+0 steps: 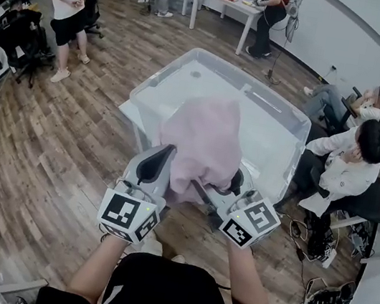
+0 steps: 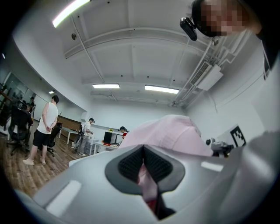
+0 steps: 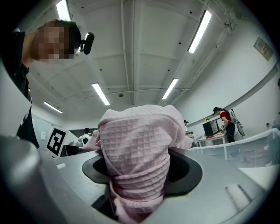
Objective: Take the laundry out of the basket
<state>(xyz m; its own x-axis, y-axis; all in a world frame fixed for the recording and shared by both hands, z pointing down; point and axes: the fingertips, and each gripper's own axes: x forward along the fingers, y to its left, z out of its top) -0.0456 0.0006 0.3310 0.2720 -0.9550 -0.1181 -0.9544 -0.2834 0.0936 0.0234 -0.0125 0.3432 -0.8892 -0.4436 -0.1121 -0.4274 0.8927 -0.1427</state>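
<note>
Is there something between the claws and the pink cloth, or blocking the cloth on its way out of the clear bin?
Nothing visible. The left claw pinches a thin edge of the pink cloth, the right claw is shut on a thick bunch. The cloth hangs over the near rim of the clear bin.

The pink cloth (image 1: 202,142) is soft, matt waffle-weave; the basket (image 1: 160,75) is clear, glossy plastic; the floor (image 1: 51,152) is wood-grain planks.
</note>
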